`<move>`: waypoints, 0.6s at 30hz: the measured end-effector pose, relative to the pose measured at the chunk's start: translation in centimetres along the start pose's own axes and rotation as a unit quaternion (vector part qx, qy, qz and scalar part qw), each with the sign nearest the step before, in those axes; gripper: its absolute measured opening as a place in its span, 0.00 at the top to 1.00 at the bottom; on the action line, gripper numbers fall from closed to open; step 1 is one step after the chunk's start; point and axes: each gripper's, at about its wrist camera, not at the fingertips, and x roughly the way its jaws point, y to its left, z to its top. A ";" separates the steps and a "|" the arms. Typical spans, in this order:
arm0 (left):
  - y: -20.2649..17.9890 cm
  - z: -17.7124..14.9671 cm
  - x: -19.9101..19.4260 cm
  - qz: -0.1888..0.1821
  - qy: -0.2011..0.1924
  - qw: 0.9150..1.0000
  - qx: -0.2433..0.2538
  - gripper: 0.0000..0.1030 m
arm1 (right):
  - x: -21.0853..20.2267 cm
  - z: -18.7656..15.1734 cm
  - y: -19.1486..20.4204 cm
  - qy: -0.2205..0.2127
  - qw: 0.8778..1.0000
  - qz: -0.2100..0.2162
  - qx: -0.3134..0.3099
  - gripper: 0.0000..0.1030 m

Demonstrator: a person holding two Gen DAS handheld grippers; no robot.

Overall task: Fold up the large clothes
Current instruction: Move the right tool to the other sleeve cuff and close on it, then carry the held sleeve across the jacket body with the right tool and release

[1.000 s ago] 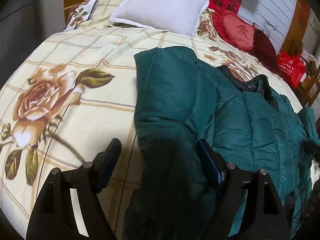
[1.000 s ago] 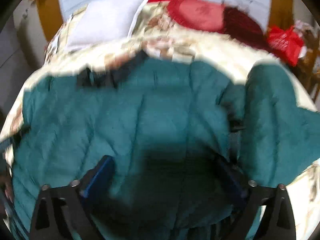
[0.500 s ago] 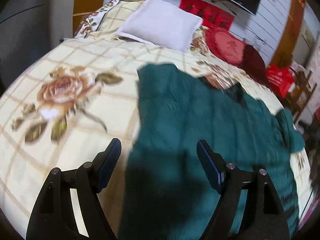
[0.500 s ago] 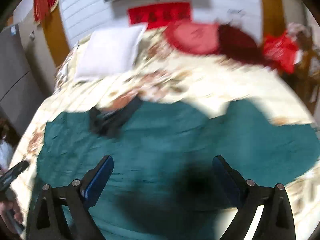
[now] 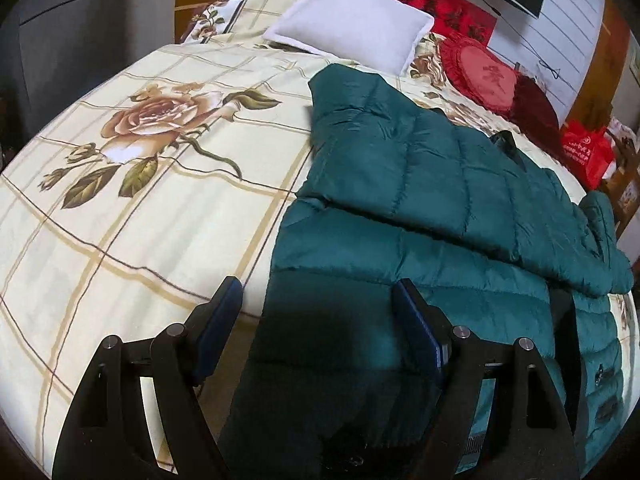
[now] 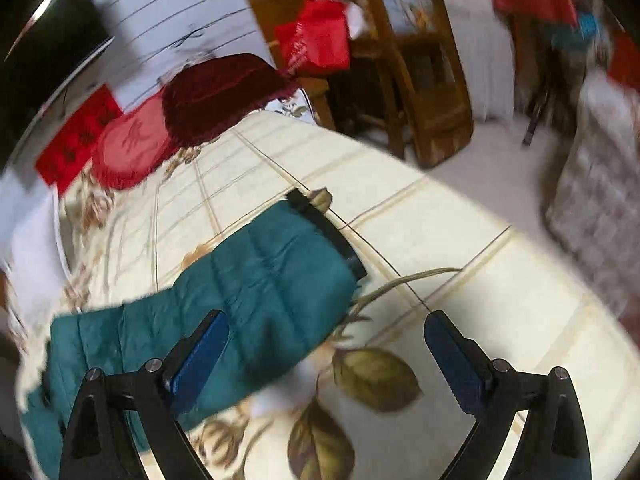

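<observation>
Two sets of jaws, both spread wide and empty: my left gripper hangs over the hem of the teal puffer jacket, my right gripper beside its outstretched sleeve on the bed. I judge it light, puffy, slick and springy; I'd pinch the sleeve's black cuff. One sleeve already lies folded across the quilted body.

Bedding and room furnishings

A white pillow and a red heart cushion are laid on the rose-printed bedspread; a red bag is seen beside a wooden cabinet.
</observation>
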 end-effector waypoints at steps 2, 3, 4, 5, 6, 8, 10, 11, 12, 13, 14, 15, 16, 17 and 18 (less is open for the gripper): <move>-0.1 0.0 -0.1 0.006 -0.003 1.000 0.003 0.24 | 1.6 0.1 -0.3 0.011 1.000 0.004 0.000 0.05; -0.2 0.0 0.0 0.008 -0.002 1.000 0.005 0.24 | 2.3 0.0 0.4 0.017 1.000 0.001 -0.009 0.05; -0.2 0.0 0.1 0.008 0.000 1.000 0.005 0.24 | 2.8 0.0 0.6 0.020 1.000 -0.003 -0.016 0.05; -0.1 -0.1 0.1 0.008 0.001 1.000 0.005 0.24 | 3.4 0.1 1.3 0.012 0.999 -0.014 -0.036 0.06; -0.1 0.0 0.1 0.007 0.001 1.000 0.004 0.24 | 3.7 0.2 1.5 0.008 0.999 -0.014 -0.046 0.05; -0.1 0.0 0.1 0.007 0.002 1.000 0.003 0.24 | 4.0 0.1 1.6 0.000 0.998 -0.021 -0.053 0.25; -0.1 0.0 0.2 0.007 0.002 1.000 0.003 0.24 | 3.6 -0.1 1.5 -0.008 0.998 0.010 -0.058 0.68; -0.1 0.0 0.2 0.007 0.002 1.000 0.003 0.24 | 3.7 -0.3 1.8 -0.003 0.998 0.024 -0.060 0.73; -0.1 0.0 0.2 0.006 0.002 1.000 0.002 0.24 | 3.2 -0.6 2.4 -0.014 0.997 0.014 -0.078 0.77; 0.0 0.0 0.2 0.005 0.003 1.000 0.002 0.24 | 1.8 -1.2 2.9 -0.037 0.995 0.006 -0.088 0.80; -0.1 -0.1 0.2 0.004 0.003 1.000 0.001 0.24 | 1.8 -1.2 2.9 -0.037 0.995 0.006 -0.088 0.83; 0.0 -0.1 0.2 0.002 0.004 1.000 -0.001 0.24 | 0.6 -1.4 2.9 -0.051 0.995 0.013 -0.083 0.84; 0.0 -0.1 0.2 0.000 0.004 1.000 -0.002 0.24 | -0.2 -1.6 2.7 -0.062 0.995 0.015 -0.081 0.84; 0.1 -0.1 0.3 -0.003 0.005 1.000 -0.004 0.24 | -1.8 -1.8 2.8 -0.077 0.994 0.020 -0.077 0.84; 0.2 -0.1 0.3 -0.006 0.006 1.000 -0.006 0.24 | -3.6 -2.0 2.7 -0.089 0.993 0.033 -0.070 0.84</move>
